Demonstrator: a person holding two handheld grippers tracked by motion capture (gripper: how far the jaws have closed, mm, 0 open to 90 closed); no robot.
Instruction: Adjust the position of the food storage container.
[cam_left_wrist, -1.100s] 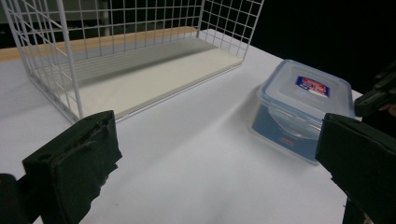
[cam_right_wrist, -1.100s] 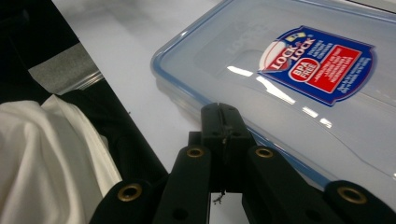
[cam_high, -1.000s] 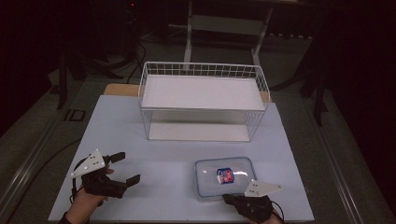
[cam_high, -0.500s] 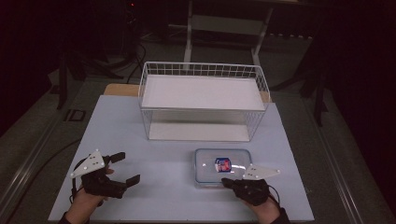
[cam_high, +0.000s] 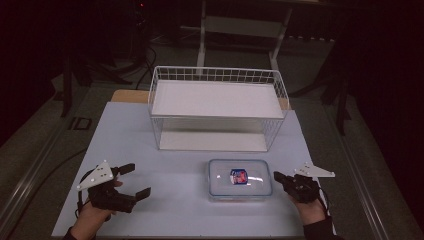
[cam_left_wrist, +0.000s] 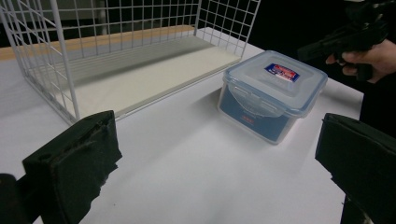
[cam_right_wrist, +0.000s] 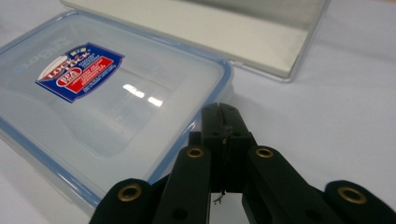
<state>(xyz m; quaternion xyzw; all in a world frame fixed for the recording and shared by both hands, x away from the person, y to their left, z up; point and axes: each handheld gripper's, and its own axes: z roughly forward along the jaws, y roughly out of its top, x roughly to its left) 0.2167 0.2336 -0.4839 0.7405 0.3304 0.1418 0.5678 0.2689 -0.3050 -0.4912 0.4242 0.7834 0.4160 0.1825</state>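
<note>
A clear plastic box (cam_high: 240, 179) with a blue-rimmed clip lid and a red and blue label stands on the white table, in front of the wire basket. My right gripper (cam_high: 276, 176) is shut with nothing in it; its tips lie just off the box's right side, by the lid's rim (cam_right_wrist: 196, 130). In the right gripper view the shut jaw tips (cam_right_wrist: 223, 116) point at that rim. My left gripper (cam_high: 136, 181) rests open at the near left, well apart from the box (cam_left_wrist: 273, 95), with its pads (cam_left_wrist: 74, 163) spread wide.
A white wire basket (cam_high: 217, 107) with a flat white tray inside (cam_left_wrist: 140, 74) stands at the back middle of the table (cam_high: 175, 210). In the left gripper view the other hand and its gripper (cam_left_wrist: 345, 39) hover beyond the box. Dark floor surrounds the table.
My right gripper has swung from the box's near right corner out to its right side. The box seems to sit slightly farther from the front edge. The left hand has stayed put.
</note>
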